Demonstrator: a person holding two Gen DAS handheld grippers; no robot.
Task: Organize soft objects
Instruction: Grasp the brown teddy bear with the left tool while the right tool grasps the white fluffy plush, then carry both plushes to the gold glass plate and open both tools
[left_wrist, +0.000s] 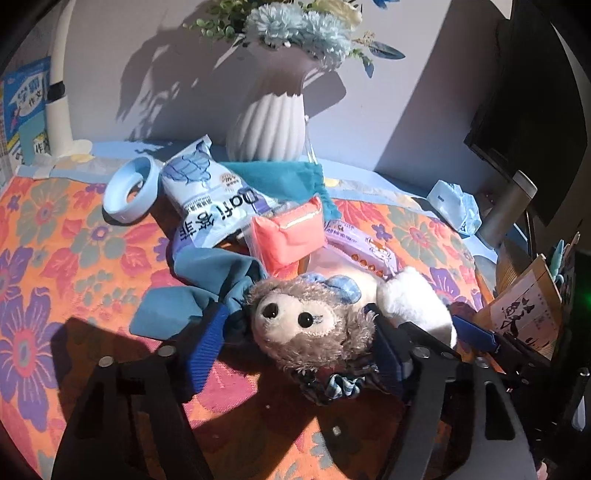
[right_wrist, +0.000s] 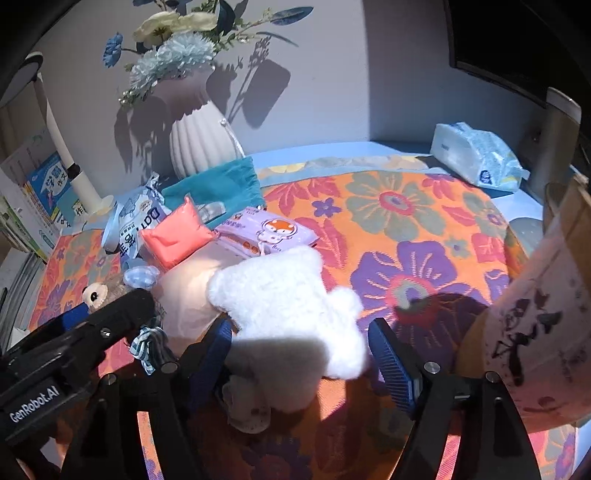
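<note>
A brown plush bear with a blue bow lies on the floral cloth. My left gripper is open with its blue pads on either side of the bear's head. A white fluffy plush lies beside the bear; it also shows in the left wrist view. My right gripper is open, its blue pads on either side of the white plush. A blue cloth, a coral pouch, a teal drawstring bag, a Dafi packet and a purple wipes pack lie behind.
A white ribbed vase with flowers stands at the back wall. A pale blue ring lies back left, a tissue pack back right. A paper bag stands at the right. Books and a lamp post are at left.
</note>
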